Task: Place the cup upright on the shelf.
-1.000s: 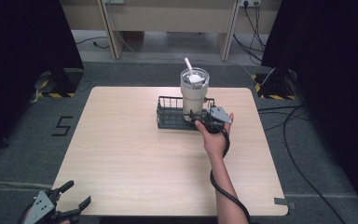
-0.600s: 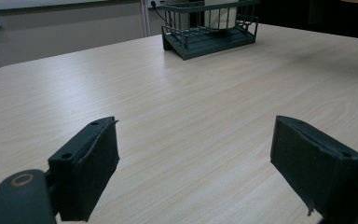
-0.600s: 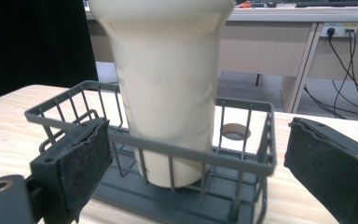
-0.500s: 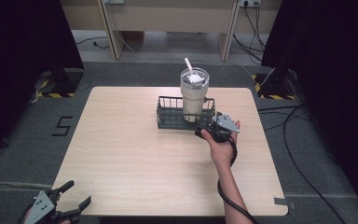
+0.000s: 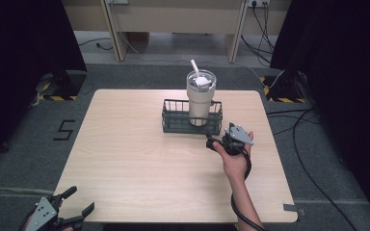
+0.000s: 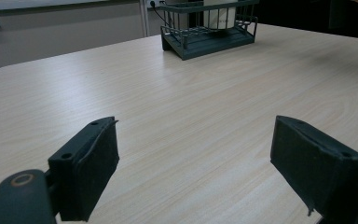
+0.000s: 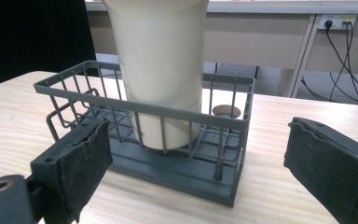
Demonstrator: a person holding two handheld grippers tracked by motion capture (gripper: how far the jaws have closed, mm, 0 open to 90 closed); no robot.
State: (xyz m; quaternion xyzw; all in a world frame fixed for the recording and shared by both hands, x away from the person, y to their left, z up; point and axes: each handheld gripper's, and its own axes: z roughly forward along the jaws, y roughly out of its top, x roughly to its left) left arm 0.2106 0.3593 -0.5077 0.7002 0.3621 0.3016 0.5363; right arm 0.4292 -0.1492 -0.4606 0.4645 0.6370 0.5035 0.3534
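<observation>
Tumbler (image 5: 200, 98) stands in basket (image 5: 191, 126); right gripper (image 5: 220, 144) just beside basket, jaws wide, empty. Placement looks done; next, withdrawal.

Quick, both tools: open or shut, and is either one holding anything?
Left tool: open, holding nothing, over the bare table.
Right tool: open, holding nothing, facing the wire basket with the tumbler in it.

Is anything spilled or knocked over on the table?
No, nothing stands out. The big cream cup stands upright inside the dark wire basket, with its straw poking from the lid. The basket sits flat on the table, with no spill showing. Both the right gripper and left gripper are open and hold nothing.
</observation>
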